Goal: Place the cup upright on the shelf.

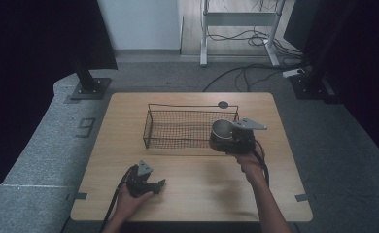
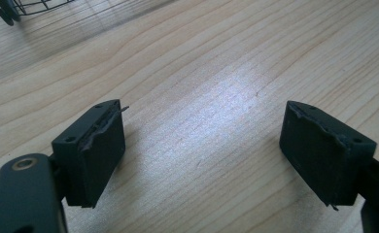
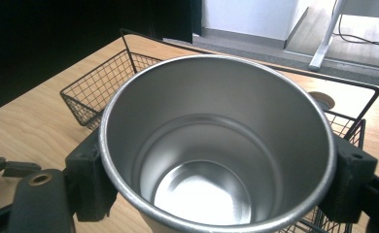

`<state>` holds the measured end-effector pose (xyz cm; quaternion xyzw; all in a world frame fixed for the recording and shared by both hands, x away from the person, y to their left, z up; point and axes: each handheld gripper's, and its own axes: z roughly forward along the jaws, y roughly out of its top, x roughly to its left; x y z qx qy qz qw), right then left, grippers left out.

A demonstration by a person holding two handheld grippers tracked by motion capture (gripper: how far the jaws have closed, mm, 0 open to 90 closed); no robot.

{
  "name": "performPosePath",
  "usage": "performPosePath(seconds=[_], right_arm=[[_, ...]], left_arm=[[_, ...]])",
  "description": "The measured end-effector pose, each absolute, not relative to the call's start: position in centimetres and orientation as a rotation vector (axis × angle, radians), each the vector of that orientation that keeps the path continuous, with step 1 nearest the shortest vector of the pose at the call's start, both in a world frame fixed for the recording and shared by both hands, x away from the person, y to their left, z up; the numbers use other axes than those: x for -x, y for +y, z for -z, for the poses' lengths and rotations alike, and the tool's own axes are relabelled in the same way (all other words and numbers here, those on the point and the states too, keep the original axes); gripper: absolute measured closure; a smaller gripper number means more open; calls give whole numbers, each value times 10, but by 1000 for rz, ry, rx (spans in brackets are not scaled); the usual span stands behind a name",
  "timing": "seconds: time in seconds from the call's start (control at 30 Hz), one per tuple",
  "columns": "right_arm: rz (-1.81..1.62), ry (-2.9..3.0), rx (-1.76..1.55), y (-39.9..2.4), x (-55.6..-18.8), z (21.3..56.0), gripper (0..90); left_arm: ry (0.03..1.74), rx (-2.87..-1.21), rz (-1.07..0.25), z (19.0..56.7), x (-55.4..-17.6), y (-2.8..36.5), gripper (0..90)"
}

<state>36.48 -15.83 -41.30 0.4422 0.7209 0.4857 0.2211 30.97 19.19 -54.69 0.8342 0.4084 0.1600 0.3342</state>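
At frame centre, right gripper [image 1: 222, 138] clamps steel cup [image 1: 221, 130] over wire basket [image 1: 178, 127]; left gripper [image 1: 151, 186], lower left, jaws apart, empty.

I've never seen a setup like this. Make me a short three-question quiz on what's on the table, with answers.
1. True or false: the metal cup is upright, mouth up.
2. Which gripper holds the cup? A) left gripper B) right gripper
3. What container stands on the table by the cup?

Key
1. True. The right gripper view looks into its empty inside.
2. B. Its jaws press on the cup's sides. The left gripper's jaws stand apart over bare wood.
3. The wire basket, seen in the high view. The cup sits at its right end.
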Motion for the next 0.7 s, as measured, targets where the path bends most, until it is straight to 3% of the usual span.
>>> performPosePath(seconds=[0.7], right_arm=[[-1328,1989,-1241,-157,-383,407,184]], left_arm=[[1066,-2178,-417,547,-310,192,166]])
